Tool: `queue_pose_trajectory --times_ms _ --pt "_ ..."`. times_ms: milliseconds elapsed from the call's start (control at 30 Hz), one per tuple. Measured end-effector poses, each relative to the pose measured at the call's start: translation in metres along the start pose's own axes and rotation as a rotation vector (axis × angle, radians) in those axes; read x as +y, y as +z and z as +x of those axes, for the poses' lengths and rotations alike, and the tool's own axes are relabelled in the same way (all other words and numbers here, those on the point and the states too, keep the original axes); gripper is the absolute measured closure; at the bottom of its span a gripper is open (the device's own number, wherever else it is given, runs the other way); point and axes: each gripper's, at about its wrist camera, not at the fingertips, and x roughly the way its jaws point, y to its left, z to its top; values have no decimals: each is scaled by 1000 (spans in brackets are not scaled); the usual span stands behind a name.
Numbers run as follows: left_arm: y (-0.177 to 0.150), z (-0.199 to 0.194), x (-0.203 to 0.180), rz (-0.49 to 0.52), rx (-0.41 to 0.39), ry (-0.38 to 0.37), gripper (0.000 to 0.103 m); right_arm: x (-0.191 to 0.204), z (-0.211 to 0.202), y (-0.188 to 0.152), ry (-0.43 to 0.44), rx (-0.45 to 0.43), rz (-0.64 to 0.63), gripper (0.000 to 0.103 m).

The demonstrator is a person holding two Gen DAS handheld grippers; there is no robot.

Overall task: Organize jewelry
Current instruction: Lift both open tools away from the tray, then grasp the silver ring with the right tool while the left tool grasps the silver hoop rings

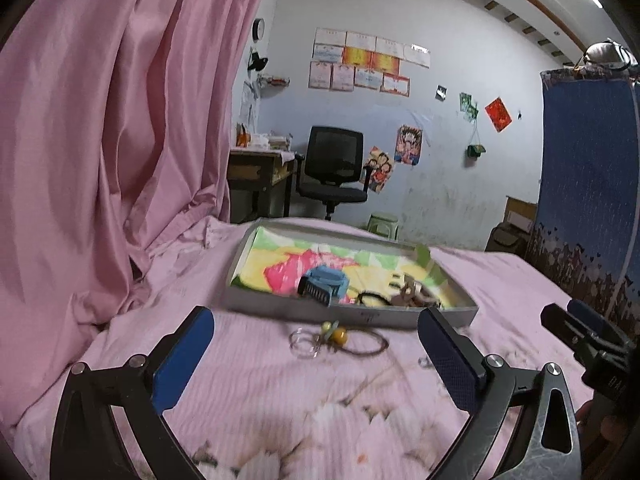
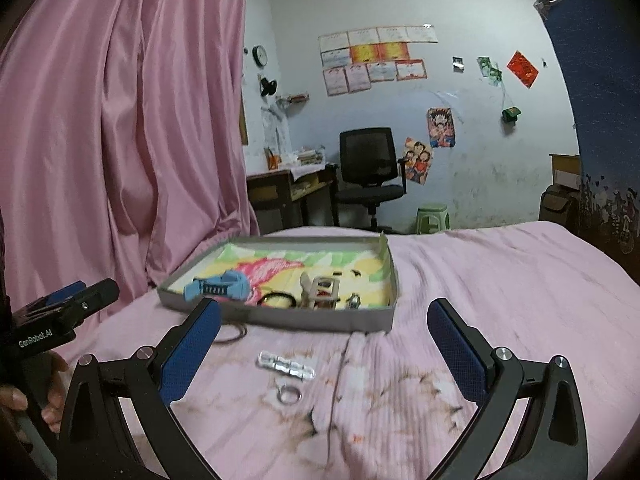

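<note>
A shallow grey cardboard tray [image 2: 280, 320] with a colourful lining is laid on the pink bedsheet [image 2: 500, 280]. Some pieces are already gathered in it. Before the tray lie a clear faceted bracelet [image 2: 286, 365] and a small metal ring [image 2: 289, 394] (probably waiting). The left gripper [image 1: 316, 354] and the right gripper [image 2: 324, 344] are held wide apart and empty.

The bed [image 2: 500, 300] wears a pale pink sheet with a faded print of whitish blossoms and brown twigs, and the curtain [image 1: 100, 140] beside it is a plain, shinier pink. The shallow tray [image 2: 320, 322] is grey outside and lined with a splashy pattern of yellow, light green and hot pink, on which lies a sky-blue hair clip [image 2: 218, 286]. Both grippers are black with deep blue textured fingers [image 1: 184, 360], and a yellow bead [image 1: 340, 335] lies on the sheet.
</note>
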Motion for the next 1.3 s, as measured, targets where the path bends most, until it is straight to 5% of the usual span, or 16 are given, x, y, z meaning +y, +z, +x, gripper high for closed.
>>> queue_pose_trajectory --times_ms 267,533,700,1000,1133,1300 --pt "-13 7 11 -20 76 -1 0 2 13 -12 11 121 -33 1" --pt "-25 42 30 -66 261 -1 0 4 38 -30 25 289 -37 1" --pt "-30 53 42 -118 307 -12 1 2 53 -39 53 368 1 1" --pt "-19 75 28 28 353 -33 1 7 74 -46 117 415 60 2" --pt "-10 91 25 102 350 -49 7 10 83 -49 147 436 72 31" --pt "-9 116 26 111 420 -92 32 19 94 -56 164 482 66 39"
